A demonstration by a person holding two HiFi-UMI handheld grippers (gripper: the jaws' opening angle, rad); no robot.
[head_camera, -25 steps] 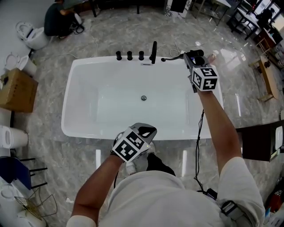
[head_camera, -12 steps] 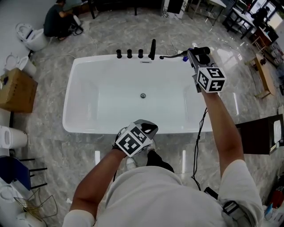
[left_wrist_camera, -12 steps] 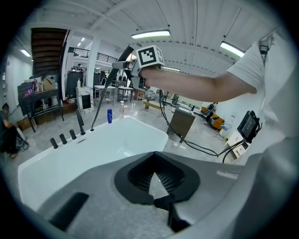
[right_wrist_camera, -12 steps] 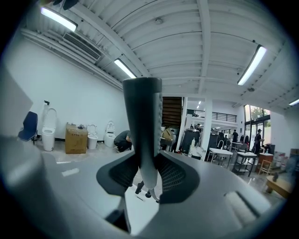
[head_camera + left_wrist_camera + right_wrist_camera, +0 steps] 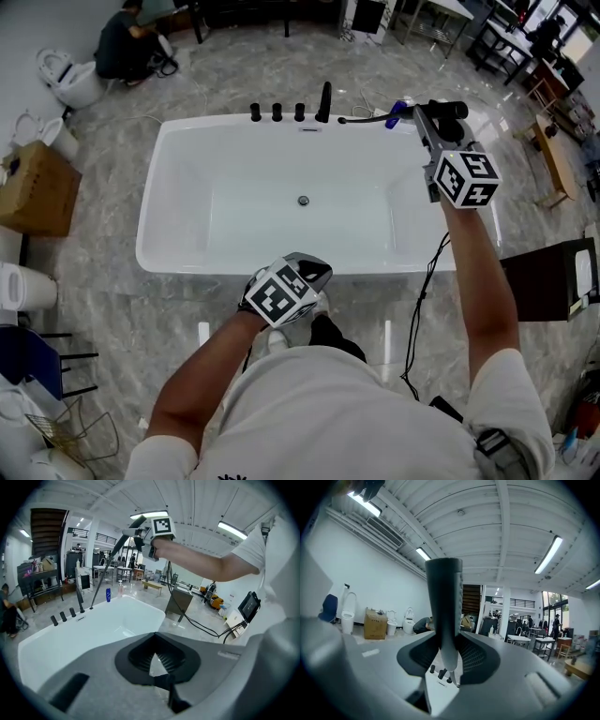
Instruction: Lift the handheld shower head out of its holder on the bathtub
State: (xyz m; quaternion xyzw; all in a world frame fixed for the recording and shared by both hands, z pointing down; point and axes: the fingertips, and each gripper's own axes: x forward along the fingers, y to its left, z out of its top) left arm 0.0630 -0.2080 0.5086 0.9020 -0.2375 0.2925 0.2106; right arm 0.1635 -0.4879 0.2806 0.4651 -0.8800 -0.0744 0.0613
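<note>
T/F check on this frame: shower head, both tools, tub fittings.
1. The right tool grips the shower head. True.
2. Three knobs and a spout stand on the far rim of the tub. True.
3. The shower head lies on the tub's rim. False: the right tool holds it up above the tub.
4. The left tool holds a bottle. False: nothing is between its jaws.
</note>
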